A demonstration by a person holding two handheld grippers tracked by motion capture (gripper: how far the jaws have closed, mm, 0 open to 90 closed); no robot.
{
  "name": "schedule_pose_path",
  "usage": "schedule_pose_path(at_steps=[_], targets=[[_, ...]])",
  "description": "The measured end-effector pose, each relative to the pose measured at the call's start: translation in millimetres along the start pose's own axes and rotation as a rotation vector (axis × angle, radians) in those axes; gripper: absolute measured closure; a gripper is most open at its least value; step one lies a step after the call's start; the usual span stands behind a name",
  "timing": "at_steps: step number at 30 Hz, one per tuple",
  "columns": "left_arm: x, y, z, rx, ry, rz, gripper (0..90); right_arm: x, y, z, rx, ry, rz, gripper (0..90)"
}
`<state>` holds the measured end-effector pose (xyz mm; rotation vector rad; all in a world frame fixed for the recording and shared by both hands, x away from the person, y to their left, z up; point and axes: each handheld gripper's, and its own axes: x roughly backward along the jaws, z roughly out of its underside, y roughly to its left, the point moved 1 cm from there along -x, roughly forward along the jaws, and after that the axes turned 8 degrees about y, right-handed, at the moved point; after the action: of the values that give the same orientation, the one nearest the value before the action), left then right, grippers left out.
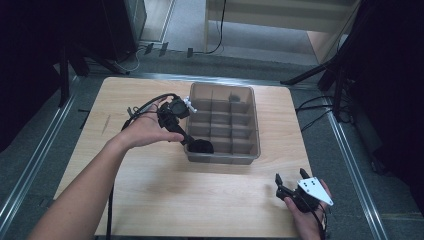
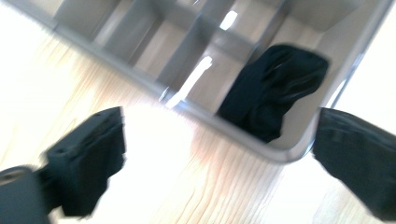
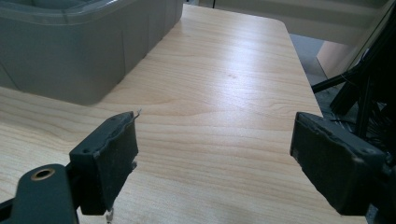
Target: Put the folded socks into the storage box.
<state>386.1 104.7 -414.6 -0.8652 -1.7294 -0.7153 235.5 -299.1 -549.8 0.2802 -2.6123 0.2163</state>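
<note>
We are holding the left gripper (image 1: 192, 140) over the near-left corner of the divided bin (image 1: 252, 122), its jaws spread wide and gripping nothing. The black cloth bundle (image 2: 275, 91) is sitting in that corner compartment, free of the pads. The right gripper (image 1: 292, 187) is resting near the counter's (image 1: 150, 195) front right edge, jaws gaping and empty too. To finish this well, we are wanting a straight lift clear of the bin wall, so nothing snags the fabric or drags it out.
</note>
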Motion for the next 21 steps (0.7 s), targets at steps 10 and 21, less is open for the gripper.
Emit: schedule_pose_path(at_steps=[10, 21], targets=[[13.1, 19.9, 26.0, 0.077, -0.005, -0.044, 0.0, -0.4, 0.4, -0.2, 0.002, 0.004, 0.001, 15.2], [13.2, 44.0, 72.8, 0.221, -0.008, -0.12, 0.0, -0.5, 0.8, -0.2, 0.003, 0.006, 0.003, 15.2]])
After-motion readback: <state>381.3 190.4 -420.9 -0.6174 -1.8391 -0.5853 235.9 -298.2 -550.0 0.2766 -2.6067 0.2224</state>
